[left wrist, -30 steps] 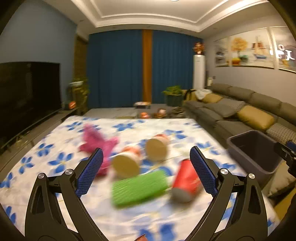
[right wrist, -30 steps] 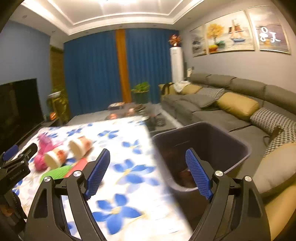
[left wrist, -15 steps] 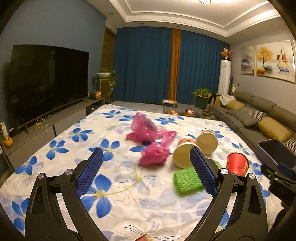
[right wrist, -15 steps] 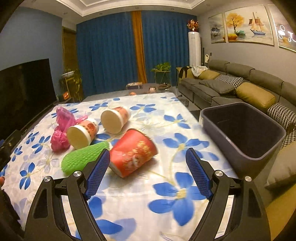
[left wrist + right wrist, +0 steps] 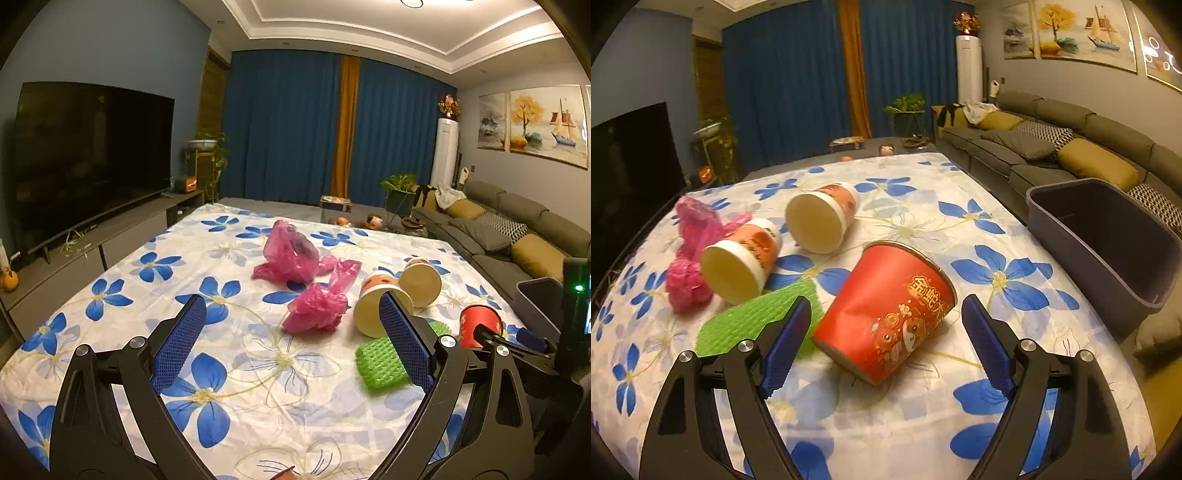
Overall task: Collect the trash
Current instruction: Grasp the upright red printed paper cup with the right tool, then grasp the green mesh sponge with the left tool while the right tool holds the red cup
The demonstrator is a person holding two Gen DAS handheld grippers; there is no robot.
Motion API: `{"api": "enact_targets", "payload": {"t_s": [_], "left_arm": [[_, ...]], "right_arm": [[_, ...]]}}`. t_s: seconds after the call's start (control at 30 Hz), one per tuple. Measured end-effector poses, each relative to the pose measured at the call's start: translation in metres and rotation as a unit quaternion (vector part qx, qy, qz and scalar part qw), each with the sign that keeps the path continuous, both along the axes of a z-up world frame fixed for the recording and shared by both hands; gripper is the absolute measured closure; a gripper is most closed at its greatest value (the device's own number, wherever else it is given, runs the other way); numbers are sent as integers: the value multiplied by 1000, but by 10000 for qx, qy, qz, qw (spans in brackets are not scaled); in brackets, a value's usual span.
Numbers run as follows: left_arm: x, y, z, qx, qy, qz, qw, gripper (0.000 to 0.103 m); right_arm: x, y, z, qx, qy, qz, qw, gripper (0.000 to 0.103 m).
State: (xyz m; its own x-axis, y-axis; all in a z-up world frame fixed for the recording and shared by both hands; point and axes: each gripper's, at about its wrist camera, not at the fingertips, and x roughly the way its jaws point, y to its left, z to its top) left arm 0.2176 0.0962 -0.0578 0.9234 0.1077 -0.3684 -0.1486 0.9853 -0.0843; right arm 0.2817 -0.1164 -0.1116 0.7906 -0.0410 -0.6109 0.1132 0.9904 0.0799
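On the flowered desk (image 5: 979, 206) all visible trash awaits collection: red cup (image 5: 886, 317), two pale cups, green mesh sleeve (image 5: 753, 317), pink bags (image 5: 295, 258). Both claws, right (image 5: 886, 347) and left (image 5: 291, 343), stand spread, empty (bin (image 5: 1108, 236) contents unseen).

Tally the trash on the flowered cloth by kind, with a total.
Paper cups: 3, one red, two orange-and-white
Pink plastic bags: 2
Green foam net sleeve: 1
Total: 6
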Motion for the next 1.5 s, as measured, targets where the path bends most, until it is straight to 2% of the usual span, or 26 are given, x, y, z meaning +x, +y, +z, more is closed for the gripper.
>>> {"api": "enact_targets", "payload": {"t_s": [0.17,0.3,0.43,0.5,0.6,0.7,0.83,1.07,1.1,1.23,1.27,1.4,1.5], "left_arm": [[8,-4,-6,9,64,-97,9999,10],[12,-10,-8,28,111,-204,9997,10],[17,-17,-12,36,201,-370,9991,10],[19,-21,-13,45,243,-451,9987,10],[24,-29,-18,32,384,-671,9970,10],[34,-37,-24,-5,565,-917,9942,10],[47,-51,-33,155,766,-1126,9906,10],[79,-66,-51,55,1441,-1562,9771,15],[83,-68,-54,60,1540,-1601,9750,17],[97,-76,-67,108,2036,-1775,9628,40],[99,-78,-69,100,2120,-1829,9600,42],[105,-81,-77,40,2330,-1992,9518,60],[106,-80,-80,-5,2370,-2027,9501,69]], "right_arm": [[12,-5,-7,161,196,-73,9997,23],[19,-7,-12,210,346,-53,9992,34],[19,-7,-12,221,335,27,9992,36],[17,-9,-11,183,286,48,9994,44],[15,-14,-11,267,270,73,9993,46],[12,-15,-10,266,258,93,9993,47],[7,-20,-9,271,250,140,9992,47],[-5,-31,-5,328,197,174,9991,48],[-7,-31,-4,333,186,187,9991,48],[-16,-33,0,348,126,260,9990,48],[-17,-33,2,349,113,276,9989,48],[-25,-34,7,334,33,352,9988,48],[-30,-34,10,332,-16,401,9986,48]]}}
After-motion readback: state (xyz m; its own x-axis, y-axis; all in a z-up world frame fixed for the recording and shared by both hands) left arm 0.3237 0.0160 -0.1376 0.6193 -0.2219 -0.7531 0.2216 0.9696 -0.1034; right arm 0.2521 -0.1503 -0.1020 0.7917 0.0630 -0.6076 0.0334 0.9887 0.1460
